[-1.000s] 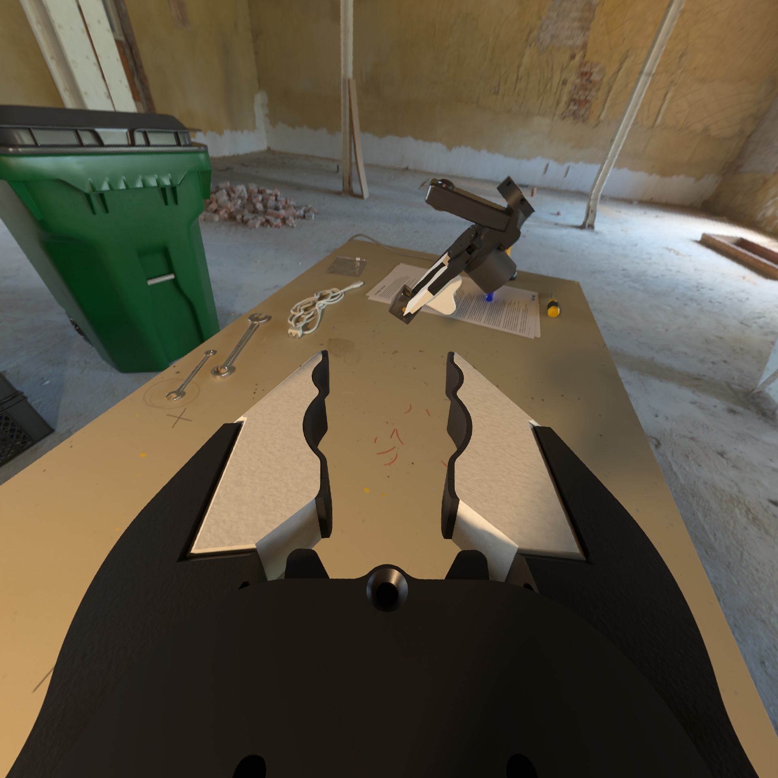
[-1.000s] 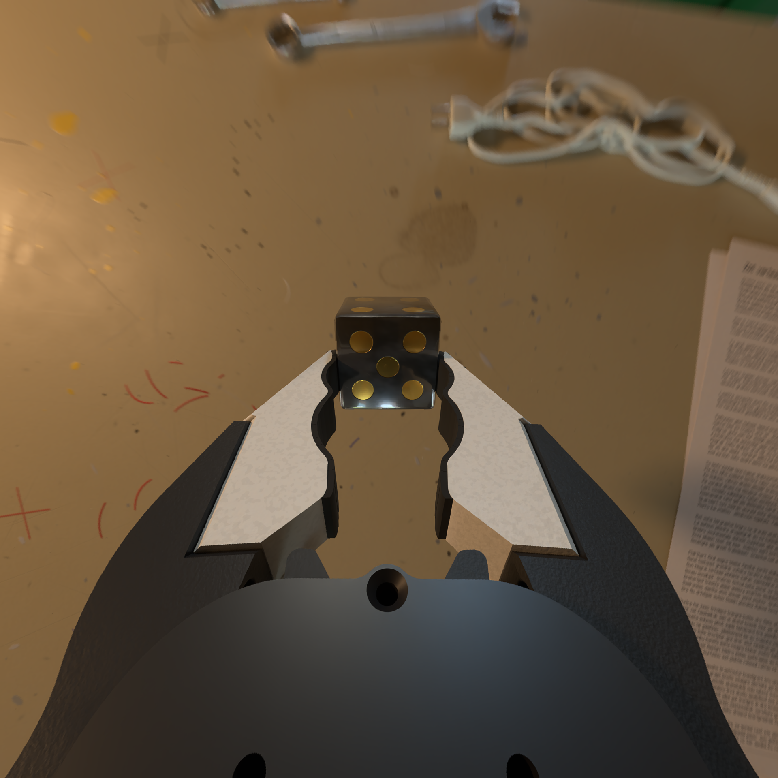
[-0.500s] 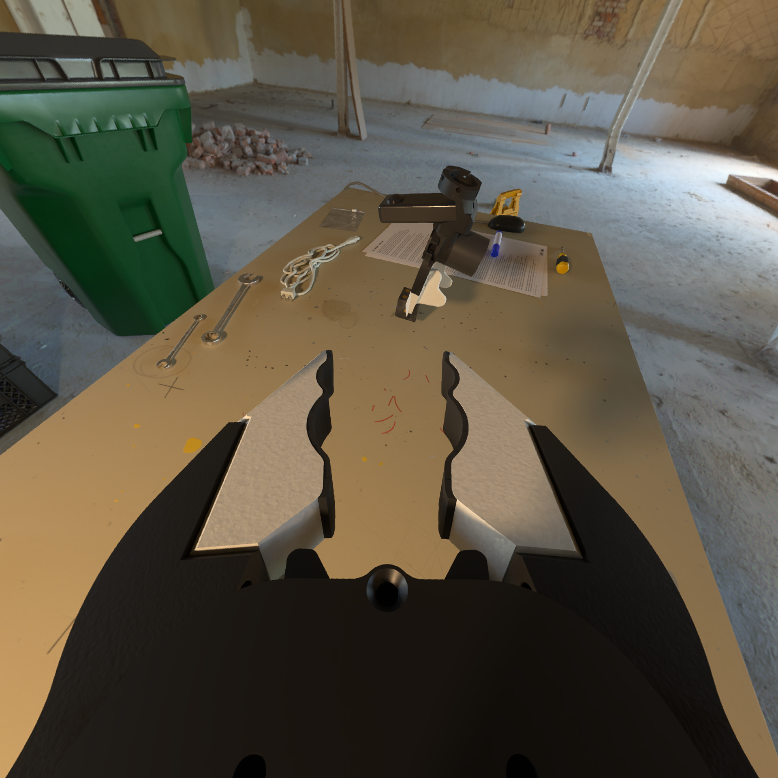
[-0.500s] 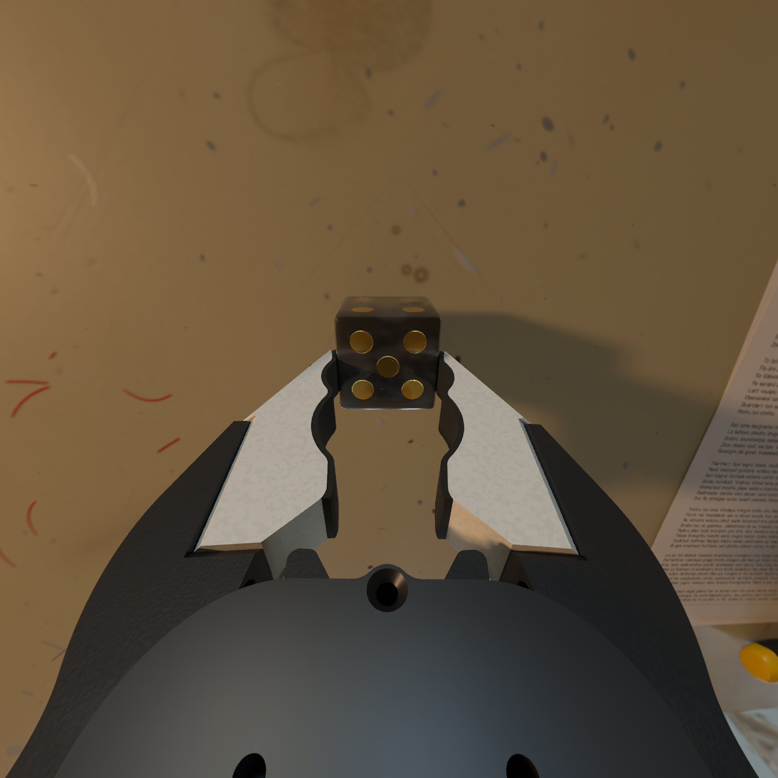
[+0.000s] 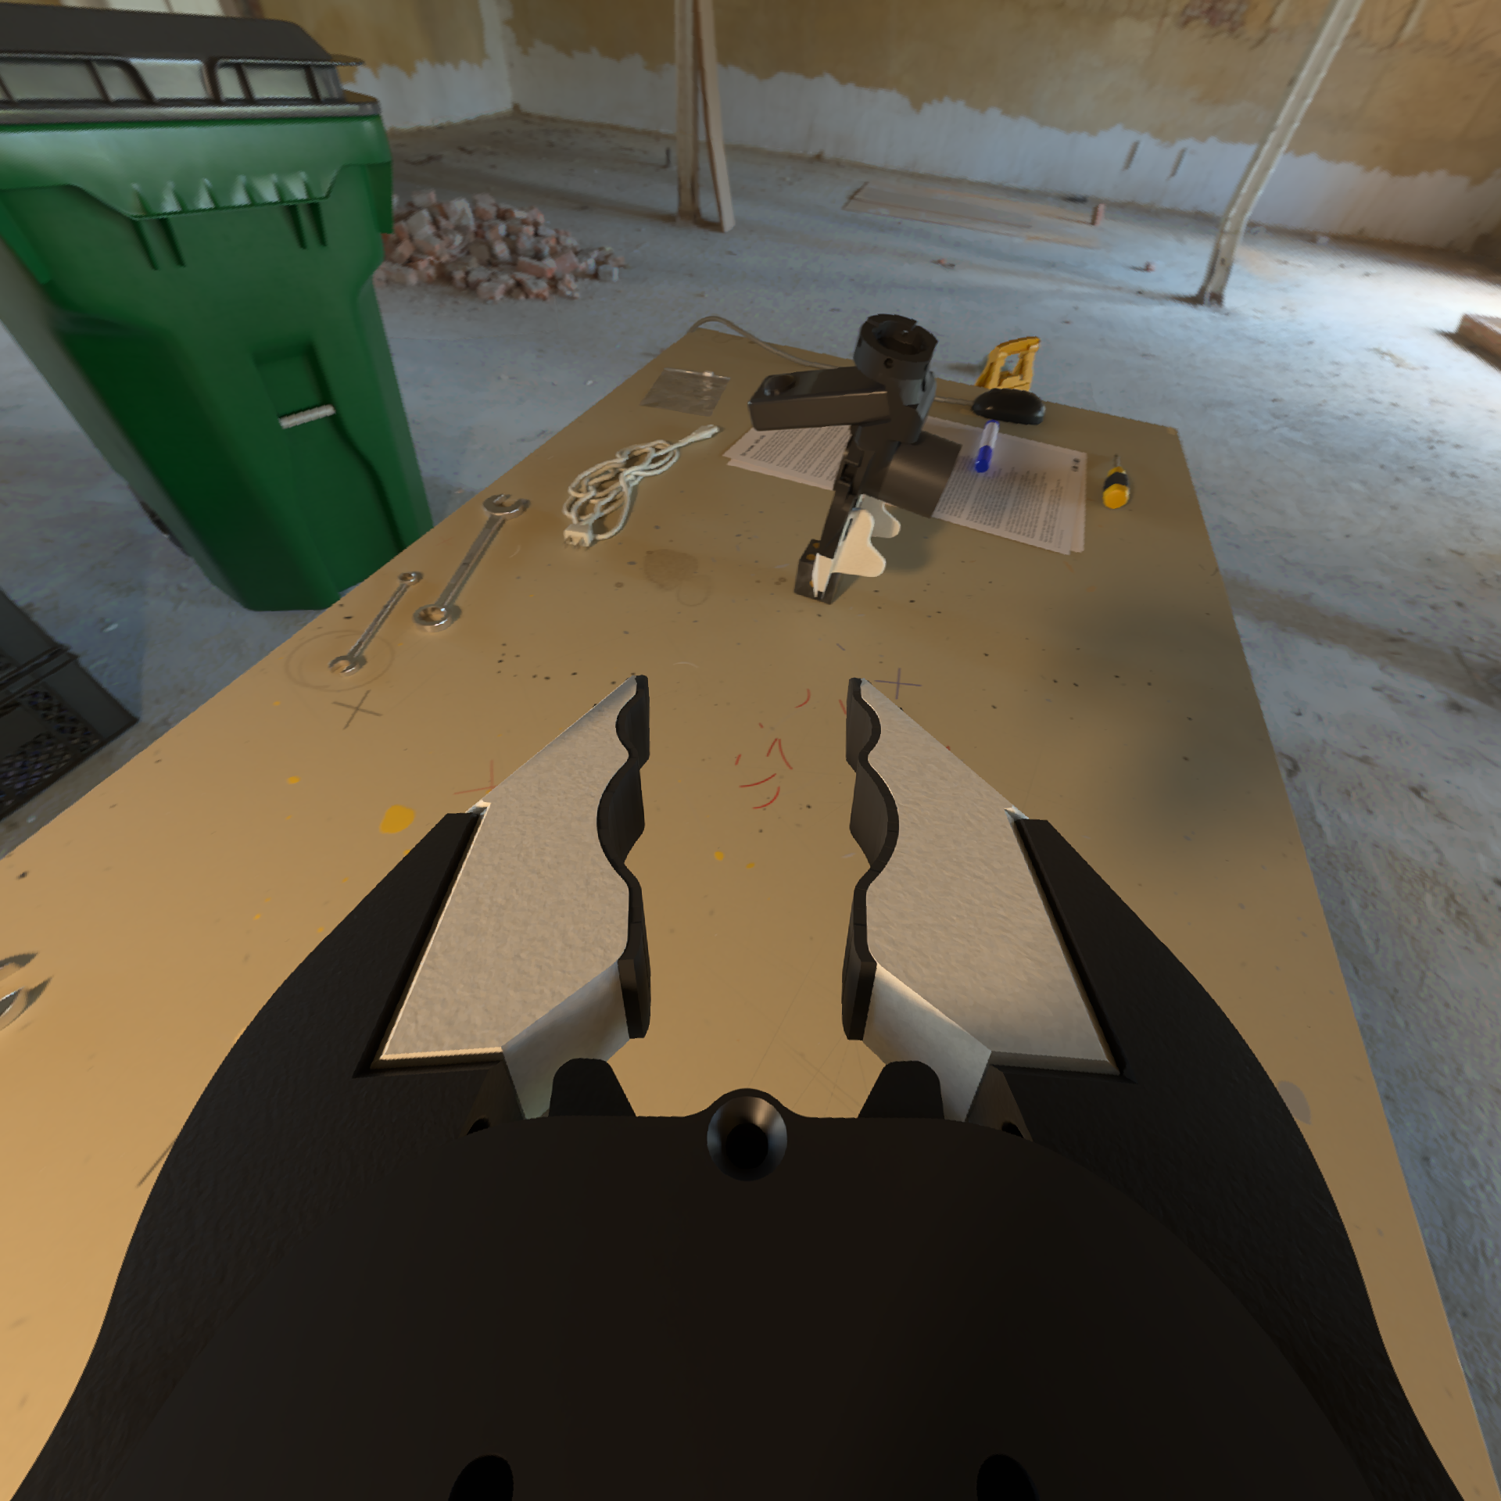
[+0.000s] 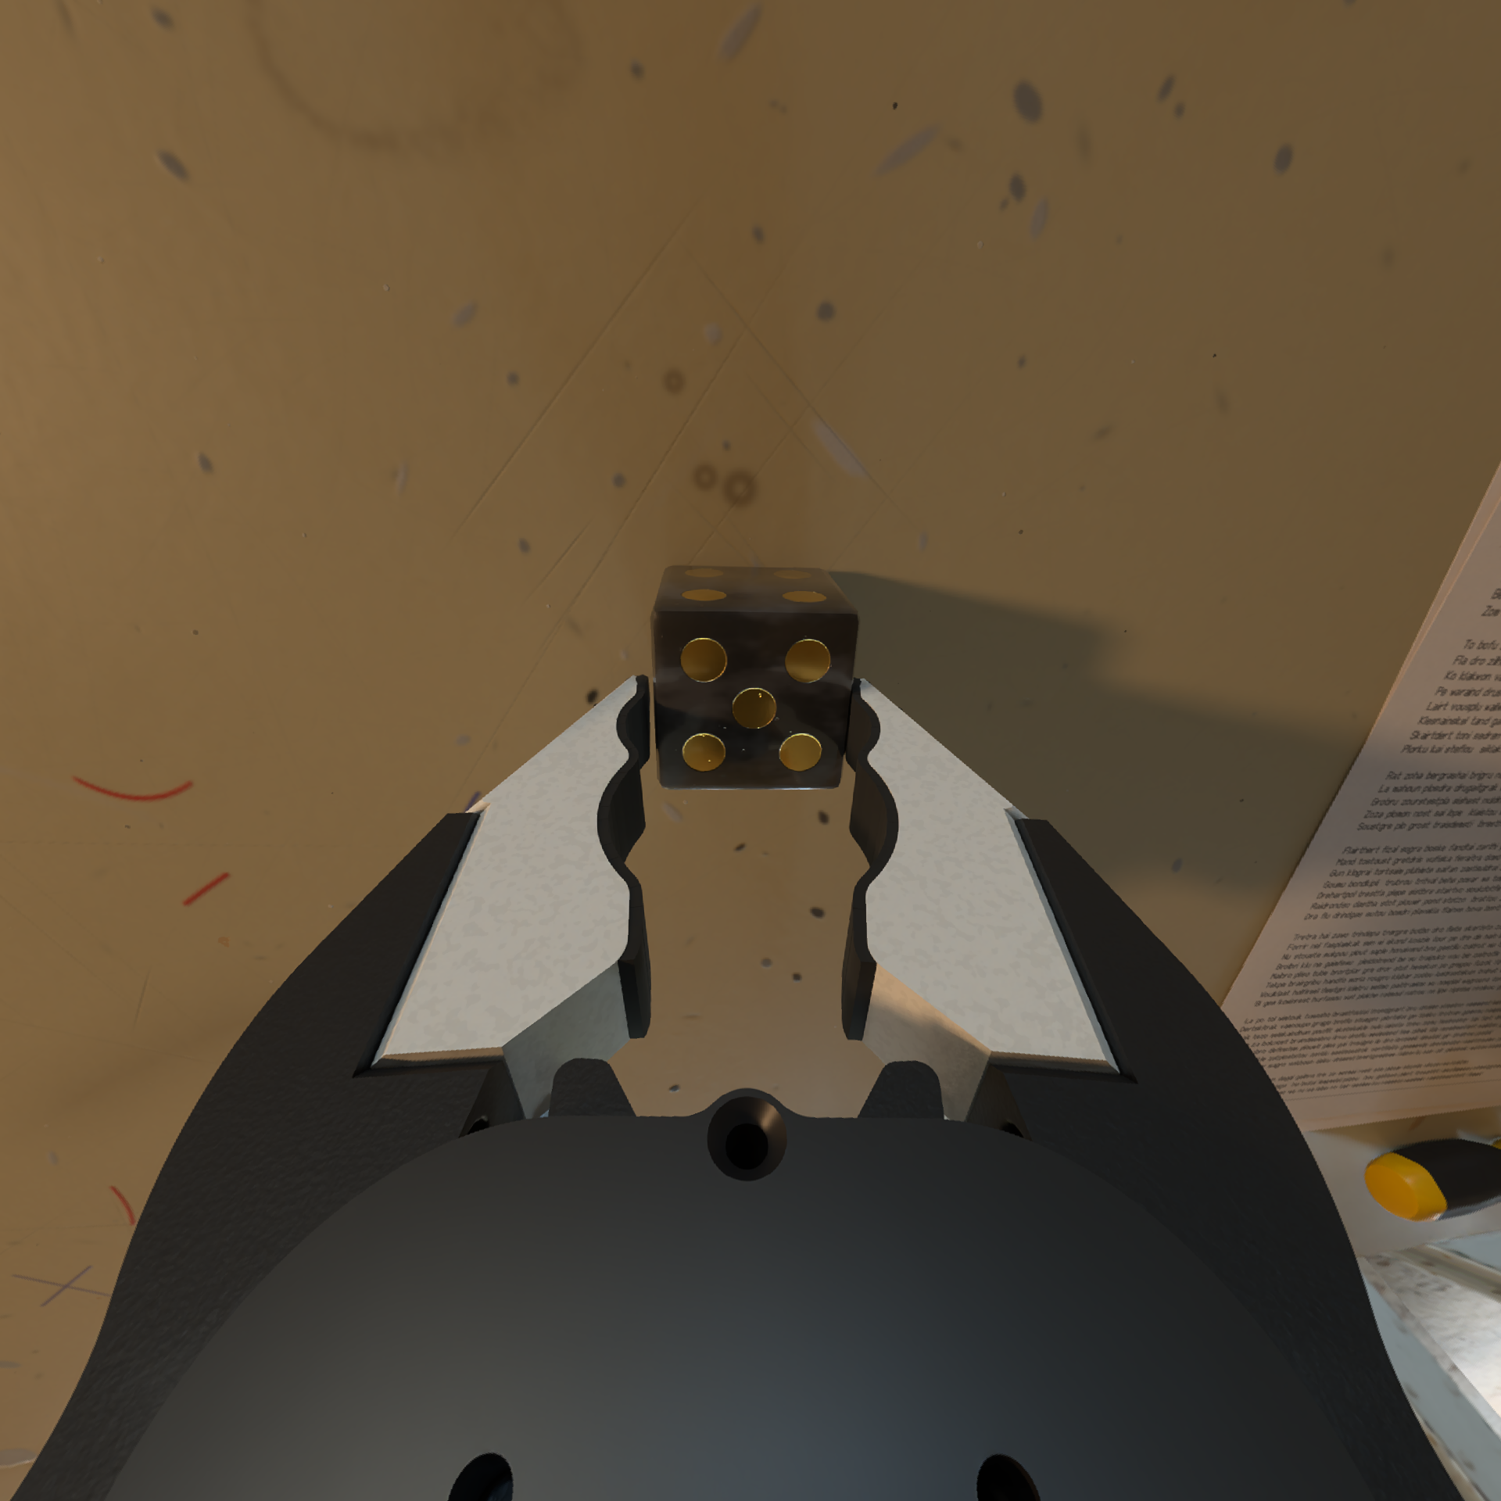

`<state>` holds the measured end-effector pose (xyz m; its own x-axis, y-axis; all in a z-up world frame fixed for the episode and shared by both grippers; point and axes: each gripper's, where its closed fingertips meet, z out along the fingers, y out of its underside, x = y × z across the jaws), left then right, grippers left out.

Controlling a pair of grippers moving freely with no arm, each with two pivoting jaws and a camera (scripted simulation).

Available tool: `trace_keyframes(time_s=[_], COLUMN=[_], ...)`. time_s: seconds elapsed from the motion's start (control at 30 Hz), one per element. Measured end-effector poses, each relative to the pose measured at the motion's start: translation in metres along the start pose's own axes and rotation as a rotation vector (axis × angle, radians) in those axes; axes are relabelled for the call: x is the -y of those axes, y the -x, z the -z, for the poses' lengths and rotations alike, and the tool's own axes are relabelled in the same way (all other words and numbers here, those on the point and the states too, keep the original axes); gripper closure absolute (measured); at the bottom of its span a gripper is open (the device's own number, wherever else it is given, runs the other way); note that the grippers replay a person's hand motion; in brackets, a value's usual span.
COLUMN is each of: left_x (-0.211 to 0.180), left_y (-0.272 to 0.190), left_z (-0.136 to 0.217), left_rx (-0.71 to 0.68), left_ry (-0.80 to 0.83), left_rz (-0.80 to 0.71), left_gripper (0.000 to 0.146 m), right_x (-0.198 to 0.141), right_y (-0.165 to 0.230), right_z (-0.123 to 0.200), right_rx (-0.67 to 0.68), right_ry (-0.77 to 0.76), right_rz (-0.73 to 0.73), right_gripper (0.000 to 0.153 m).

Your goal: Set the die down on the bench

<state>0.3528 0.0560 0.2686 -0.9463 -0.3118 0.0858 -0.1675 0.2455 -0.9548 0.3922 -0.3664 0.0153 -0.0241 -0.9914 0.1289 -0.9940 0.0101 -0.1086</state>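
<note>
A black die (image 6: 751,682) with gold pips sits between the fingertips of my right gripper (image 6: 751,707), which is shut on it. The gripper points steeply down at the tan bench (image 6: 406,406), and the die casts a shadow close to its right. I cannot tell whether the die touches the bench. In the left wrist view the right gripper (image 5: 820,577) stands tip-down on the far middle of the bench (image 5: 1056,731). My left gripper (image 5: 747,686) is open and empty above the near part of the bench.
Two wrenches (image 5: 471,560) and a white cable (image 5: 617,487) lie at the left. Printed sheets (image 5: 1015,487) with a blue pen (image 5: 985,447), a screwdriver (image 5: 1114,483) and a black mouse (image 5: 1007,406) lie at the far end. A green bin (image 5: 203,325) stands left of the bench.
My right gripper has tipped to point more steeply down and come lower over the bench with the die still in it. My left gripper's view has drawn back slightly.
</note>
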Motion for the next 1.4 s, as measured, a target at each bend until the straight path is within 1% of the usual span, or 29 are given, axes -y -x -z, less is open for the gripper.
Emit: trace_keyframes(time_s=[0.13,0.23,0.3,0.4,0.5,0.57,0.63,0.7,0.8,0.83,0.9,0.97,1.07,1.1,1.13,1.2,1.27,1.4], left_x=[-0.002,-0.004,-0.011,-0.038,-0.072,-0.092,-0.111,-0.124,-0.149,-0.160,-0.179,-0.194,-0.210,-0.215,-0.220,-0.228,-0.236,-0.241], left_y=[0.016,0.035,0.049,0.078,0.108,0.122,0.127,0.128,0.126,0.128,0.134,0.142,0.156,0.158,0.156,0.154,0.153,0.158], left_z=[0.018,0.040,0.059,0.092,0.125,0.136,0.134,0.123,0.104,0.101,0.100,0.100,0.097,0.094,0.090,0.085,0.085,0.082], left_rx=[0.079,0.182,0.264,0.443,0.633,0.701,0.668,0.581,0.419,0.396,0.387,0.382,0.428,0.423,0.387,0.330,0.317,0.306], left_ry=[0.014,0.020,0.055,0.201,0.410,0.523,0.595,0.624,0.666,0.694,0.759,0.801,0.846,0.863,0.872,0.891,0.931,0.941], left_rz=[0.008,0.011,0.011,0.017,-0.016,-0.047,-0.022,-0.009,-0.104,-0.112,-0.056,-0.005,0.062,0.086,0.089,0.020,-0.041,-0.059], left_gripper=[0.098,0.098,0.099,0.103,0.103,0.103,0.103,0.103,0.103,0.101,0.094,0.092,0.091,0.091,0.091,0.091,0.090,0.089], right_x=[0.004,0.012,0.017,0.021,0.025,0.026,0.027,0.027,0.027,0.027,0.027,0.027,0.027,0.027,0.026,0.023,0.021,0.020], right_y=[0.000,-0.001,0.001,0.009,0.018,0.026,0.036,0.045,0.053,0.053,0.052,0.053,0.054,0.055,0.056,0.058,0.059,0.061], right_z=[0.002,0.012,0.022,0.038,0.053,0.061,0.067,0.072,0.076,0.076,0.075,0.074,0.072,0.071,0.070,0.067,0.064,0.062], right_rx=[-0.013,-0.029,-0.035,-0.011,0.012,0.037,0.067,0.112,0.142,0.137,0.126,0.125,0.120,0.118,0.118,0.116,0.120,0.127], right_ry=[-0.033,-0.091,-0.134,-0.195,-0.248,-0.274,-0.296,-0.313,-0.326,-0.325,-0.324,-0.319,-0.309,-0.306,-0.300,-0.276,-0.255,-0.249], right_rz=[0.007,0.023,0.039,0.068,0.095,0.119,0.146,0.170,0.193,0.197,0.207,0.210,0.222,0.233,0.246,0.262,0.260,0.262], right_gripper=[0.102,0.098,0.095,0.094,0.094,0.093,0.093,0.093,0.093,0.093,0.093,0.093,0.093,0.093,0.093,0.093,0.093,0.093])
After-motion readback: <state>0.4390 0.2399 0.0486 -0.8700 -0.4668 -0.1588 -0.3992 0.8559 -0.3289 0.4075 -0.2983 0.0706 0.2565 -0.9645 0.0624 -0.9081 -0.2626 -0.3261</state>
